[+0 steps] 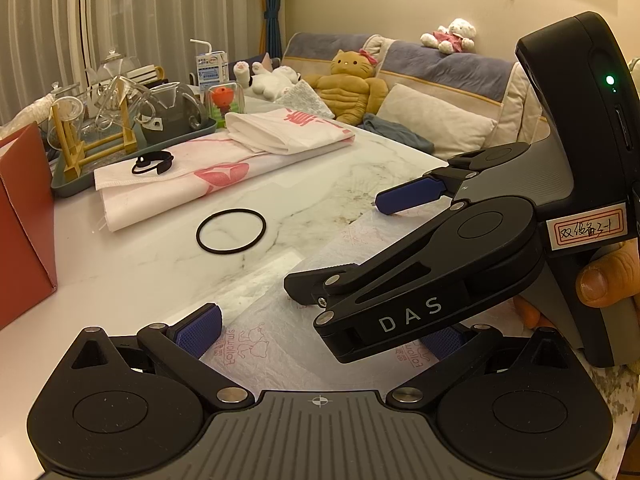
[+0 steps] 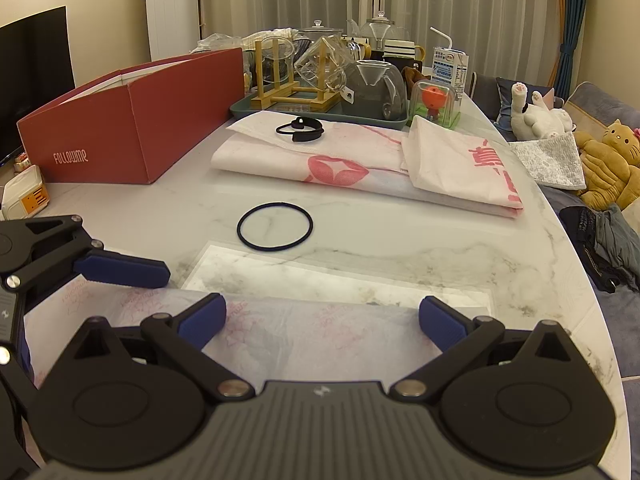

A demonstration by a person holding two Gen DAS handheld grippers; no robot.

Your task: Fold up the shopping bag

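The shopping bag [image 2: 280, 332], a thin translucent white one with a pink printed logo, lies flat on the marble tabletop [image 2: 400, 240] at the near edge, directly under both tools. It looks spread out ready for a first fold; no crease is visible yet, so the task is judged to be at its start.

Right gripper [image 2: 322, 320]: jaws spread wide, nothing between them. In its own view the blue pads sit low over the bag's far edge, one at 10 o'clock and one at 2 o'clock of the camera housing. The left wrist view shows a hand [image 1: 604, 280] wrapped round its handle at 3 o'clock, with the tool tilted nose-down toward the bag.

Left gripper [image 1: 320, 332]: jaws likewise spread and empty, low over the bag. The right gripper crosses in front of it and hides most of one pad. Whether either tool touches the bag cannot be told.

Placement of other items, judged: a black elastic ring [image 2: 275, 226] lies at 12 o'clock just beyond the bag, probably kept at hand to bind the folded bundle. Farther off at 12 o'clock lie folded cloth bags [image 2: 360, 168], one carrying a second black band [image 2: 300, 130], apparently finished pieces set aside. A red box [image 2: 132, 128] stands at 10 o'clock and a tray of glassware [image 2: 320, 80] behind, both well apart from the work area.
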